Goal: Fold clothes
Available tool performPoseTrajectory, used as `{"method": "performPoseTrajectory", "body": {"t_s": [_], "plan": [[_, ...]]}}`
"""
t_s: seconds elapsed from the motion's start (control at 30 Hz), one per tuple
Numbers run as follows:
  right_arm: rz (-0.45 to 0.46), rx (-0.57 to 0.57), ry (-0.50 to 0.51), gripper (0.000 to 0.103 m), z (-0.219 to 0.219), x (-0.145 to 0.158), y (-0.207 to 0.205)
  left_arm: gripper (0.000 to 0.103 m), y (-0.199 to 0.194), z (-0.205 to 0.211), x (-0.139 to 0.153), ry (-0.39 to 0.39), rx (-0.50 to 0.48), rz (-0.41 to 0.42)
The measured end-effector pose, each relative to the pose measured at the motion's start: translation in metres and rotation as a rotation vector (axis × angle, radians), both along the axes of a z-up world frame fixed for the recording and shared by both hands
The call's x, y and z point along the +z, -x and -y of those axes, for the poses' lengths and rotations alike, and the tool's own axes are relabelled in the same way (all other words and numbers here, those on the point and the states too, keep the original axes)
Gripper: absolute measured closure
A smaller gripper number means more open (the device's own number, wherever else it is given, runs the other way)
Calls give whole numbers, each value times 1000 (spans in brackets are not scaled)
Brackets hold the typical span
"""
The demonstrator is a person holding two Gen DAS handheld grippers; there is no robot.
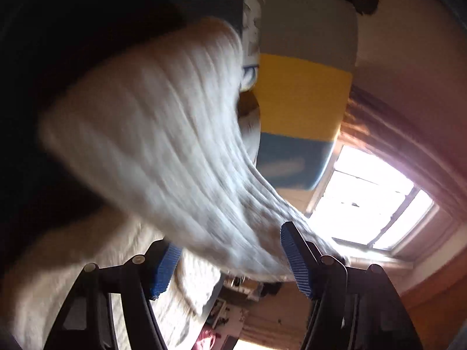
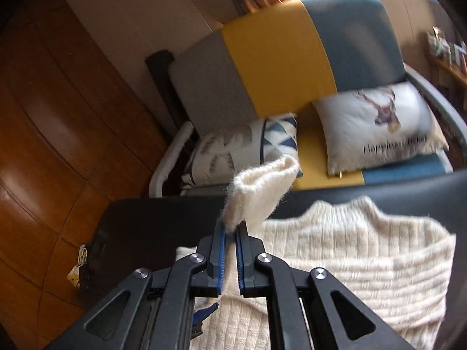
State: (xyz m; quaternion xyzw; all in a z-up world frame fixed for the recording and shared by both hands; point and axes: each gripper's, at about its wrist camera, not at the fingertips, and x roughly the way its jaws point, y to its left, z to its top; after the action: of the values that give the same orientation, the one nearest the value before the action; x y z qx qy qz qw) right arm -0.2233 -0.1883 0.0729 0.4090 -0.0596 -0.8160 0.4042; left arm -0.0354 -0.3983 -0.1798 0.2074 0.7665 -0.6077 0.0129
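Right fingers [image 2: 230, 245] pinched tight on a cream sweater [image 2: 350, 262] cuff; left fingers [image 1: 230, 258] spread wide, knit draped between them.
Sweater's body lies on the dark bench [image 2: 146, 227] by the sofa [image 2: 277, 58], partly lifted (blurred), so fold looks mid-way, not yet neat.

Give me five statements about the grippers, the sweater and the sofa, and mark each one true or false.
1. The right gripper is shut on a cream sweater. True.
2. The left gripper has its jaws clamped tight together. False: they stand wide apart, with the sweater's knit blurred between them.
3. The sofa has grey, yellow and blue panels. True.
4. The pillow with the deer print lies on the floor. False: it rests on the sofa seat.
5. The sweater is dark green. False: it is cream.
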Motion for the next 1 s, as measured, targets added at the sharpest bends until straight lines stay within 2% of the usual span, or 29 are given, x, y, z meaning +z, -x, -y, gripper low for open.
{"method": "performPoseTrajectory", "body": {"t_s": [0.1, 0.13, 0.4, 0.5, 0.57, 0.6, 0.63, 0.67, 0.83, 0.9, 0.97, 1.0], "plan": [[-50, -36, -4, 98, -24, 8, 5, 36, -3, 15, 4, 83, 32, 42], [-45, -65, -10, 98, -38, 1, 10, 36, -6, 19, 4, 103, 40, 55], [244, -279, -80, 98, -134, -140, 43, 37, -4, 23, -2, 153, 14, 104], [308, -306, -74, 98, -154, -178, 42, 38, 3, 17, 8, 223, -5, 123], [334, -323, -50, 98, -165, -193, 43, 45, 8, 14, 16, 272, -17, 136], [345, -329, -22, 98, -170, -197, 43, 51, 11, 12, 19, 297, -23, 143], [348, -332, -4, 98, -174, -197, 43, 64, 13, 10, 23, 321, -29, 149], [340, -330, 5, 98, -176, -194, 43, 70, 16, 9, 27, 346, -35, 156], [212, -343, 63, 98, -193, -160, 37, 74, 33, -5, 50, 519, -88, 196], [241, -380, 26, 98, -203, -172, 37, 74, 44, -12, 49, 564, -121, 262], [282, -420, -10, 98, -213, -189, 35, 74, 45, -13, 39, 537, -139, 275], [313, -420, 24, 98, -220, -199, 33, 74, 45, -13, 33, 516, -147, 275]]}}
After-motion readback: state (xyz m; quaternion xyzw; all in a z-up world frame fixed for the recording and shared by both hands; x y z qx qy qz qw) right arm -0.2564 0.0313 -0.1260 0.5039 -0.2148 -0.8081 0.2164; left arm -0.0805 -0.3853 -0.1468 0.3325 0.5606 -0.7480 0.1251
